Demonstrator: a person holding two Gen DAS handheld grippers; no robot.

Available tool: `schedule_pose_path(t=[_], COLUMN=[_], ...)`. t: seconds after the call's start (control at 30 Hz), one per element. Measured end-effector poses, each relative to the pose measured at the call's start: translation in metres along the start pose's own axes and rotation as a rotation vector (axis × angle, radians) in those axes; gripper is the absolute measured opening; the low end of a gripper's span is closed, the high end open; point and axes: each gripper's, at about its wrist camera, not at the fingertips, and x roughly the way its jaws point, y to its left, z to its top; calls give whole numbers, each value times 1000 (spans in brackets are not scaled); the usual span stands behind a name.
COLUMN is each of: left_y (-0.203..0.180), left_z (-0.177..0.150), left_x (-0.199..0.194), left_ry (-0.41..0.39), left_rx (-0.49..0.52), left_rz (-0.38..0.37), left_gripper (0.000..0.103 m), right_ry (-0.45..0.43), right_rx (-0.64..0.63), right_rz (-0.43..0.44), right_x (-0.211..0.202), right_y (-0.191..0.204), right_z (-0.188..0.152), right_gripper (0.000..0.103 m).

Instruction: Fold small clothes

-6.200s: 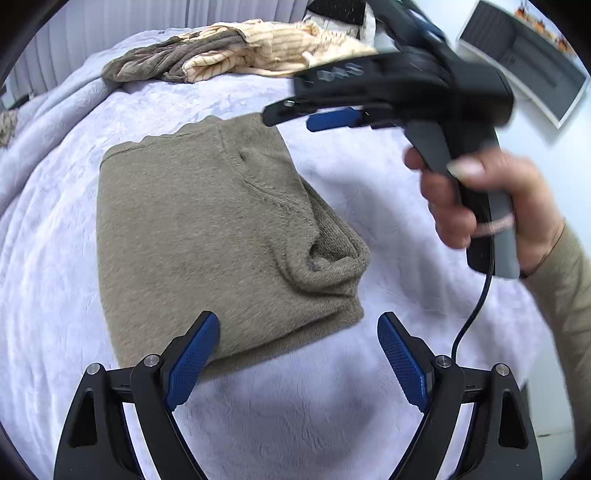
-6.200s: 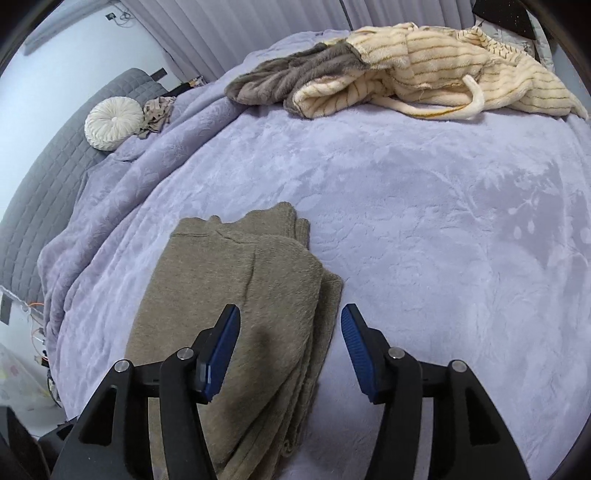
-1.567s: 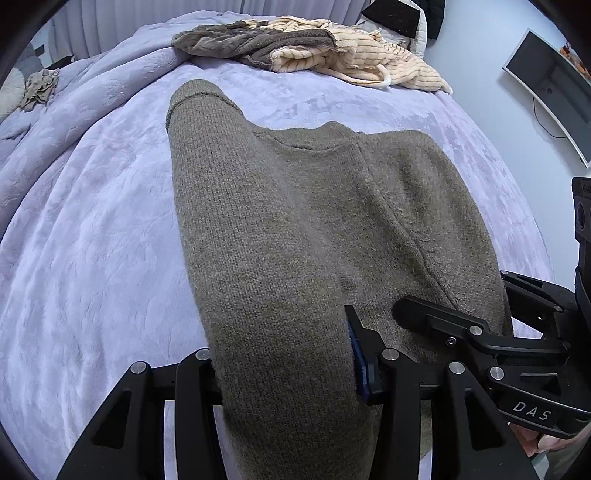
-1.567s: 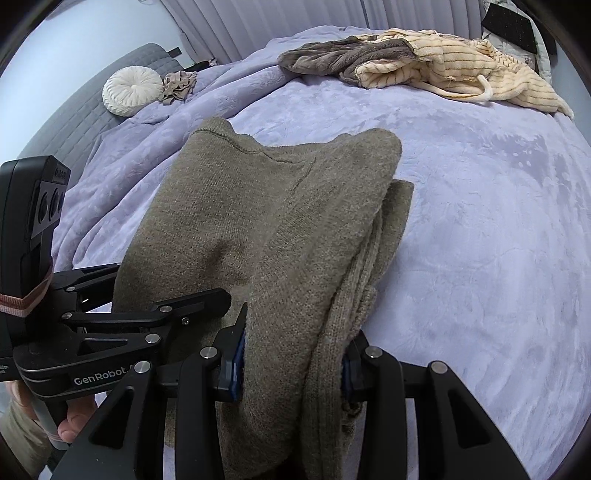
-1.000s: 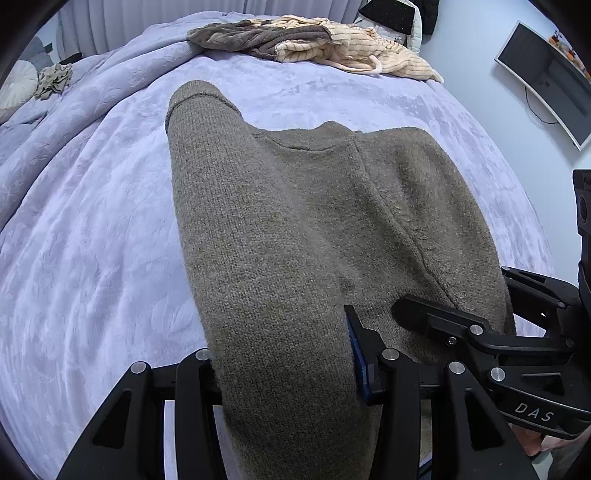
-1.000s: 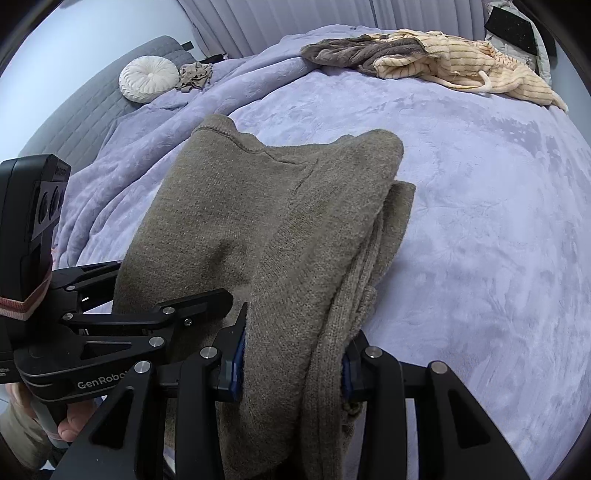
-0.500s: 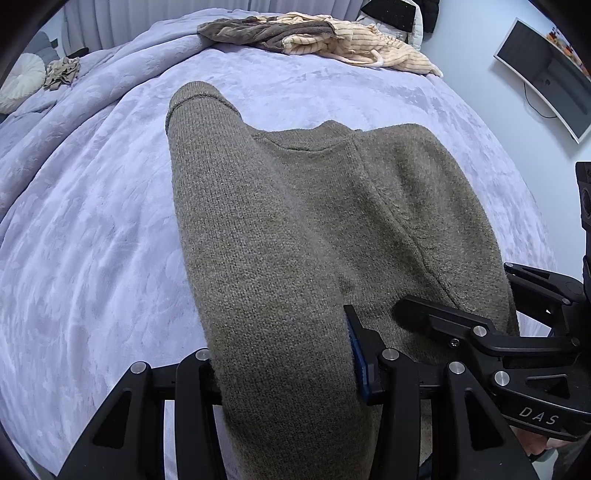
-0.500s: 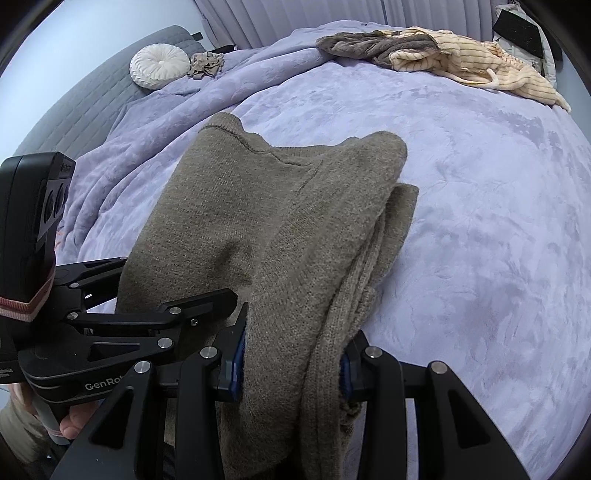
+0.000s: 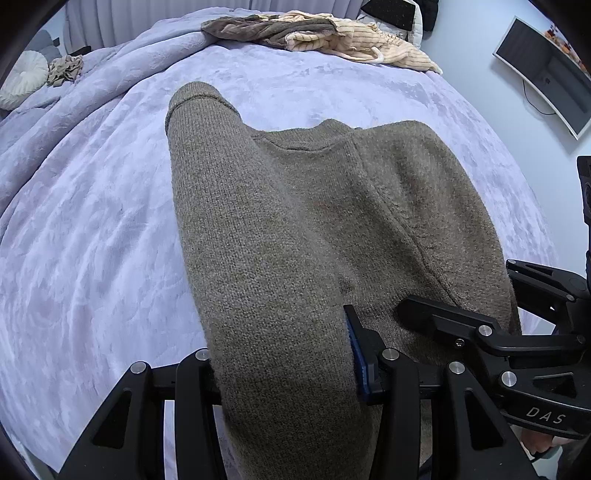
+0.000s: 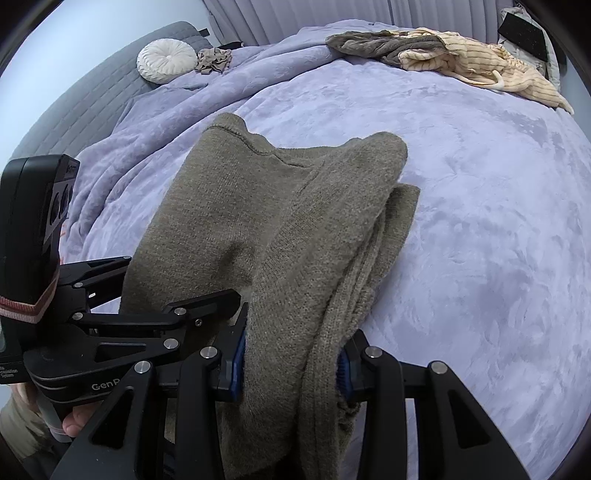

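A folded olive-brown knit sweater [image 9: 295, 229] hangs between both grippers, lifted off the lilac bed cover. My left gripper [image 9: 284, 354] is shut on its near left edge; the cloth drapes over the fingers. My right gripper [image 10: 291, 358] is shut on the near right edge of the same sweater [image 10: 280, 221]. The right gripper shows at the right of the left wrist view [image 9: 480, 332], and the left gripper at the left of the right wrist view [image 10: 110, 317]. The two stand side by side, close together.
The lilac bed cover [image 9: 92, 221] fills both views. A pile of cream striped and grey-brown clothes [image 9: 317, 33] lies at the far edge, also in the right wrist view [image 10: 454, 55]. A round white cushion [image 10: 166, 61] lies far left. A monitor [image 9: 546, 66] hangs on the right wall.
Both grippers stay shut on the sweater. The bed has dropped farther away and the far clothes pile has shrunk and shifted, so the sweater has been carried up and back a little.
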Motion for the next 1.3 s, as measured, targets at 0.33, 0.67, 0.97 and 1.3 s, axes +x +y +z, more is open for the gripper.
schedule_pose_path(t=[0.33,0.67,0.97,1.3], left_y=[1,7,38,43], left_z=[-9,-19,-24,9], left_x=[12,20,-12,32], left_ry=[32,26,-51,36], left_rx=[-1,8,-88,-87], left_rz=[7,80,71,179], left_gripper=[48,88,97,97], right_ry=[28,43,-106,48], right_rx=[24,53,122,84], right_rz=[15,30,51,151], right_x=[14,29,-16,66], right_y=[-7,-24,-55,-65], right_z=[-7,-14,-7,39], right_gripper=[41,46,65,64])
